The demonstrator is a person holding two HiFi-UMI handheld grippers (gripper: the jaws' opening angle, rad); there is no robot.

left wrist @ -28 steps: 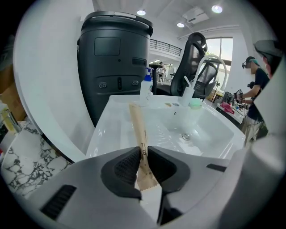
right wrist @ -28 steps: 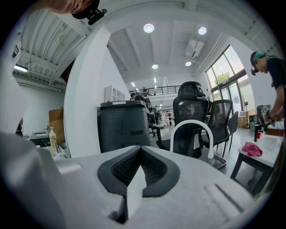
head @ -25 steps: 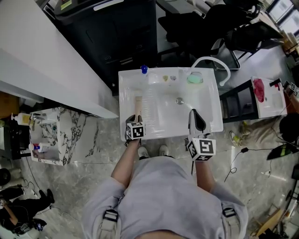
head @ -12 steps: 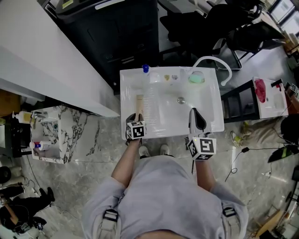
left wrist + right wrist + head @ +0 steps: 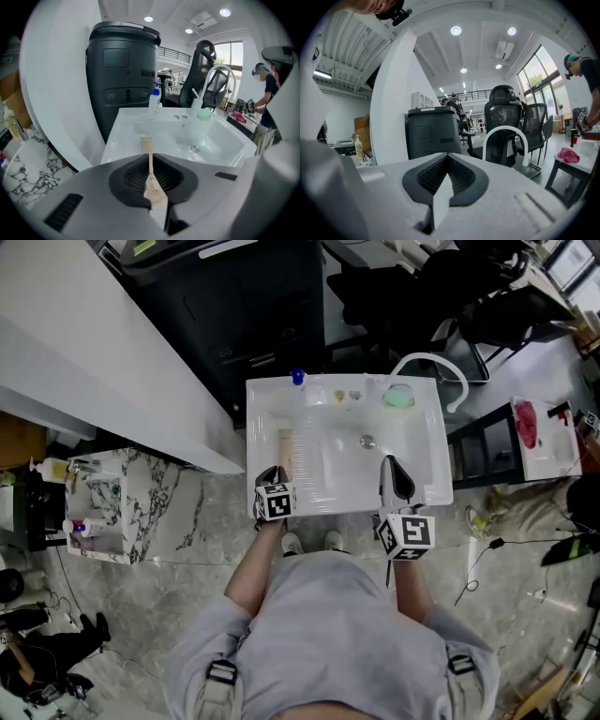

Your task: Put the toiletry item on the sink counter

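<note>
A pale wooden toothbrush [image 5: 284, 448] [image 5: 147, 144] is pinched by its handle in my left gripper [image 5: 273, 473] [image 5: 152, 176], which is shut on it. Its wide head points away from me over the left side of the white sink [image 5: 264, 399] [image 5: 125, 117]. I cannot tell whether the head touches the surface. My right gripper [image 5: 394, 474] [image 5: 444, 180] is shut with nothing in it and hangs over the sink's front right part, pointing at the white arched faucet [image 5: 439, 369] [image 5: 504, 136].
A blue-capped bottle [image 5: 298, 378] [image 5: 154, 98], small bits and a green item [image 5: 398, 397] [image 5: 204, 114] line the sink's back ledge. The drain [image 5: 367, 441] sits mid-basin. A black bin [image 5: 253, 296], a marble cabinet [image 5: 122, 507] and a side table [image 5: 530, 423] surround it.
The head view has drifted slightly, so the sink sits a little further right. Both grippers and the toothbrush keep their places relative to the sink.
</note>
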